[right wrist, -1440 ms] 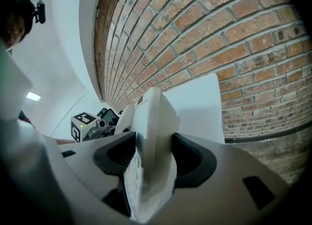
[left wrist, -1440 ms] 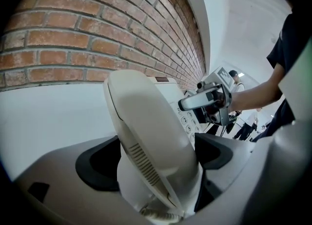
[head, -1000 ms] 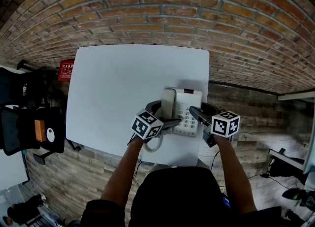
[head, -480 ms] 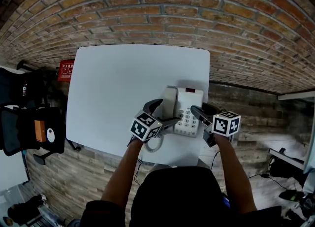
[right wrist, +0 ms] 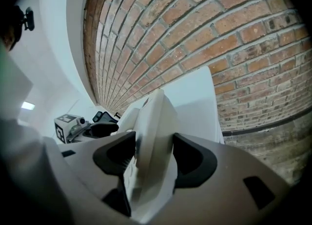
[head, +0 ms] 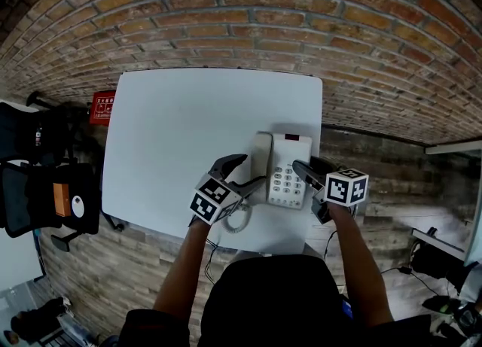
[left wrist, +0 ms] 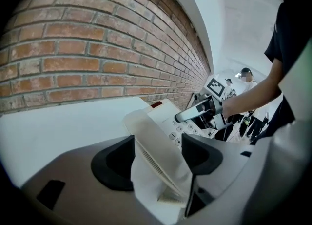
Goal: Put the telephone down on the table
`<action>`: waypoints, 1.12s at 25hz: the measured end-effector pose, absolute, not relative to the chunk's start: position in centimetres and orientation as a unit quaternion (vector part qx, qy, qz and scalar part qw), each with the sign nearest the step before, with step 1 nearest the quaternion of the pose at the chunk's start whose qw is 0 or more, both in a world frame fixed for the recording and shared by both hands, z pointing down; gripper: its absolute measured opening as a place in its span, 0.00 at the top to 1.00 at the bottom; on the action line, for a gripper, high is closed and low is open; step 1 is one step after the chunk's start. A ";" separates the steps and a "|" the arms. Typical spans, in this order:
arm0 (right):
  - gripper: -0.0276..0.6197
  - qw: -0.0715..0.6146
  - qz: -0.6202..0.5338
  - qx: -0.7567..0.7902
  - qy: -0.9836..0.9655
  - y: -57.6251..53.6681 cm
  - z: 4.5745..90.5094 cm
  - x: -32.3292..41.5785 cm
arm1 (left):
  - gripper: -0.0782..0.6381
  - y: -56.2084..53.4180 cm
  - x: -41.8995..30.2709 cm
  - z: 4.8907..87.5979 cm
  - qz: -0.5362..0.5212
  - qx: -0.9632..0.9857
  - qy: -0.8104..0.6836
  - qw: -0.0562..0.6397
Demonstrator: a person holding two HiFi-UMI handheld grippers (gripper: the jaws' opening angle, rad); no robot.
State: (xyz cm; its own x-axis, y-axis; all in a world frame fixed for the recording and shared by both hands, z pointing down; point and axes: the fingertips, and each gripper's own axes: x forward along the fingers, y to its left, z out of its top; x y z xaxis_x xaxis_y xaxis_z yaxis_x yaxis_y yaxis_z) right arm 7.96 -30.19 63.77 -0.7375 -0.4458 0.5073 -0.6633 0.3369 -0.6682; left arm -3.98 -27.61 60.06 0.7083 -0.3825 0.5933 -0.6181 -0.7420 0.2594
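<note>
The white telephone point(head: 288, 174) lies flat on the white table point(head: 173, 127) near its right front corner. Its handset point(head: 260, 156) rests along the base's left side, and the coiled cord point(head: 238, 222) curls toward me. My right gripper point(head: 307, 174) is shut on the base's right edge point(right wrist: 153, 136), with both pads against it. My left gripper point(head: 252, 170) hovers at the handset's near end. Its jaws have just been closing, and the handset point(left wrist: 156, 151) shows between them, but the pads do not press on it.
A brick wall point(head: 248, 14) runs behind the table. The table's right edge point(head: 319, 135) lies just beyond the phone. A black chair point(head: 45, 187) and a red sign point(head: 102, 106) stand to the left. Wood-plank floor surrounds the table.
My left gripper has drawn back from the handset toward me and to the left, and its jaws stand narrower. The telephone and my right gripper have stayed put.
</note>
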 end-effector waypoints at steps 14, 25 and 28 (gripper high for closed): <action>0.58 0.130 0.463 0.347 -0.805 -30.2 63.8 8.1 | 0.88 -26.9 -2.5 60.2 0.384 0.879 -0.258 0.117; 0.58 0.145 0.477 0.347 -0.795 -30.1 65.0 8.4 | 0.88 -26.7 -1.8 60.4 0.379 0.883 -0.249 0.120; 0.58 0.165 0.464 0.354 -0.795 -30.2 65.2 8.6 | 0.88 -26.6 -1.4 60.4 0.373 0.886 -0.248 0.123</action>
State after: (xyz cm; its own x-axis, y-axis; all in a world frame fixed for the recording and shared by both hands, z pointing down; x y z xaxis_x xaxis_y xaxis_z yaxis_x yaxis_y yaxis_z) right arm 8.56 -30.24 65.19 -0.6951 -0.4100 0.5906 -0.7158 0.3182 -0.6216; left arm -1.36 -26.61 60.36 0.5984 -0.3471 0.7221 -0.5303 -0.8472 0.0321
